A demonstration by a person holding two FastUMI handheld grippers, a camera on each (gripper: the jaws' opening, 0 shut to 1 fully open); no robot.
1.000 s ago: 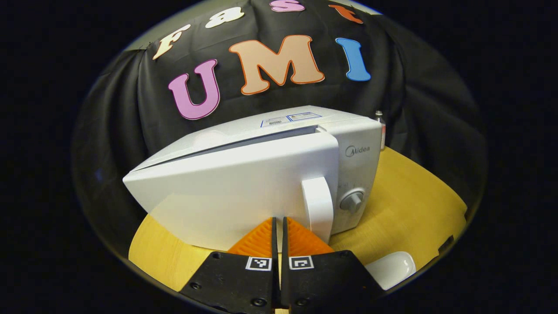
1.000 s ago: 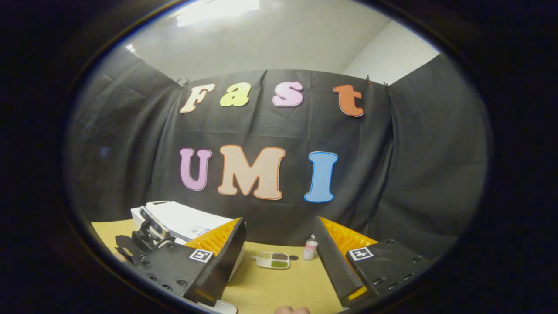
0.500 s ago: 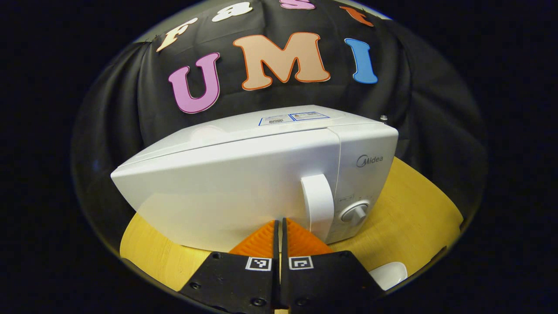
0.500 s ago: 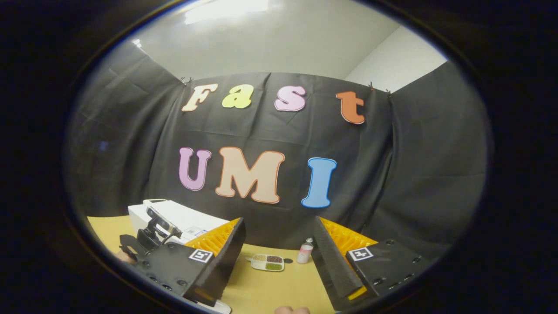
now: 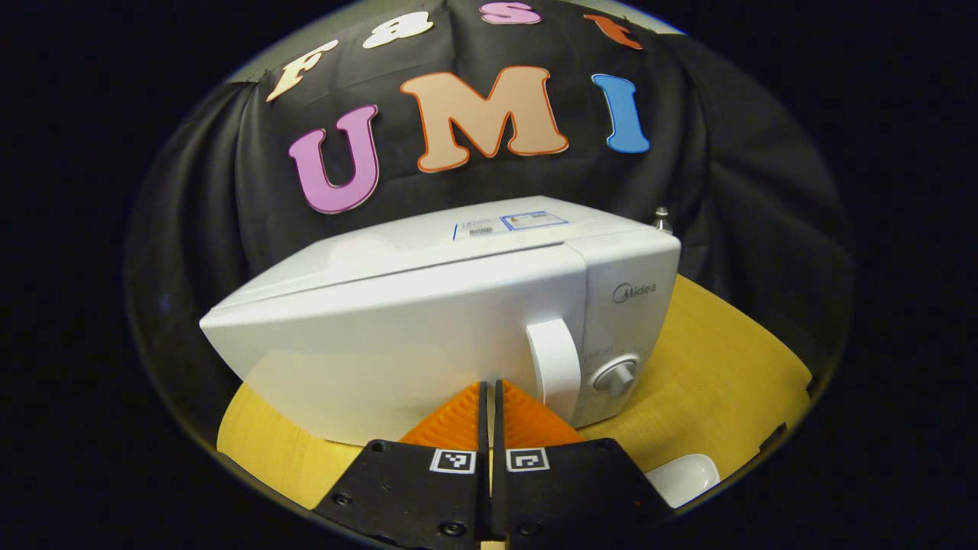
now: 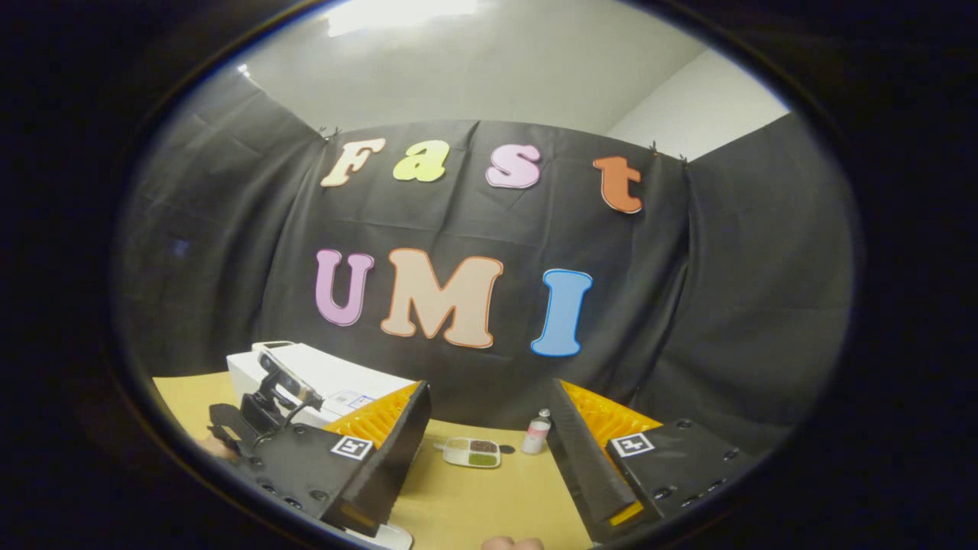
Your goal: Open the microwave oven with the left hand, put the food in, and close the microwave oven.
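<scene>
In the left gripper view the white microwave [image 5: 428,336] stands on the yellow table [image 5: 726,359] with its door closed flush. My left gripper [image 5: 489,384] is shut with nothing between its fingers, low in front of the door, just left of the white handle [image 5: 556,370]. Whether the tips touch the door I cannot tell. Right of the handle sits a grey dial [image 5: 616,376]. In the right gripper view my right gripper [image 6: 489,386] is open and empty, held high over the table. The microwave [image 6: 336,378] lies to its left, with the left gripper's body [image 6: 263,409] in front of it.
A small white tray [image 6: 470,452] with coloured fillings and a little bottle [image 6: 536,434] stand near the back wall. A white dish [image 5: 684,477] lies at the table's near edge, right of my left gripper. A bare stretch of table [image 6: 489,504] lies under my right gripper.
A second ago the door stood slightly ajar with a gap along its top; it has been pushed flush. My left gripper has since drawn back a little. The right gripper barely drifted.
</scene>
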